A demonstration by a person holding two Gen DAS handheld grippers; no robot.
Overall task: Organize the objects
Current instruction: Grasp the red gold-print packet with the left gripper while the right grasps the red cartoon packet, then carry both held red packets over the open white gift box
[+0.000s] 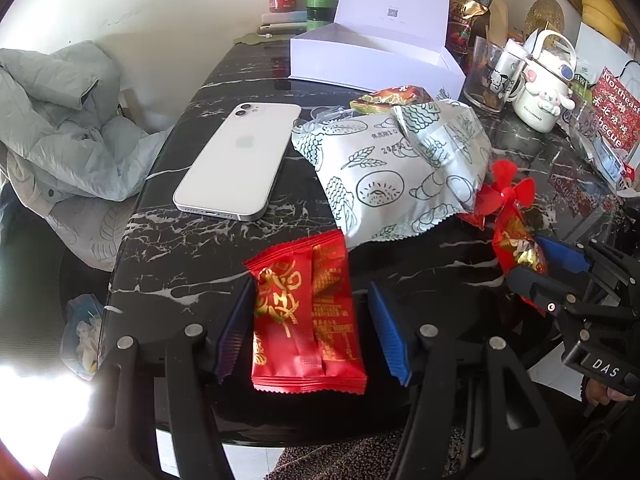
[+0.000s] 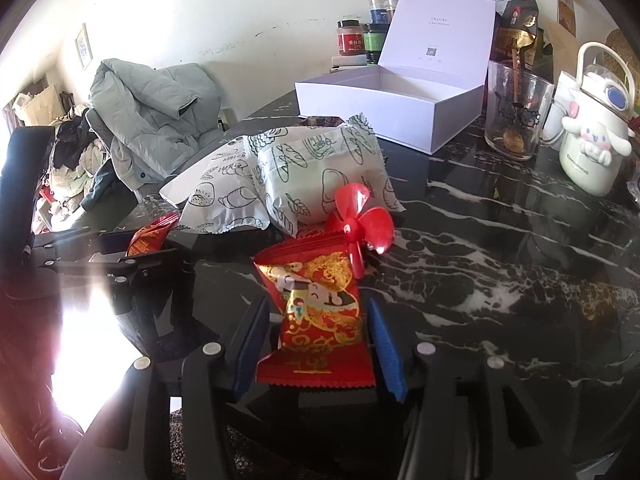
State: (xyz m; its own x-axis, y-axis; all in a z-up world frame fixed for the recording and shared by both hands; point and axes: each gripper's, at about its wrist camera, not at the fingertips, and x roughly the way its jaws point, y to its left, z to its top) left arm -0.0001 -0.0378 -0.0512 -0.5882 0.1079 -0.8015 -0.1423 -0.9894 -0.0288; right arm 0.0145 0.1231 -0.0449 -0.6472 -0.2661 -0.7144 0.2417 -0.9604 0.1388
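Near the table's front edge, the left gripper (image 1: 312, 332) straddles a red snack packet (image 1: 306, 316), jaws apart, while the right gripper (image 2: 316, 340) pinches a figure-printed red packet (image 2: 316, 320). Lifting that one toward the far white box (image 2: 400, 96) could snag the red propeller (image 2: 360, 220) touching it.

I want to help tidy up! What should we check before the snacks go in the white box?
1. Left gripper around the red gold-lettered packet: cannot tell if the jaws pinch it yet.
2. Right gripper around the red cartoon packet: cannot tell if gripped.
3. White box lid open: ok.
4. Box inside free of things: ok for the part seen.
5. Path clear: not ok, bread bags lie between.
6. Red fan clear of the packet: not ok, it overlaps it.
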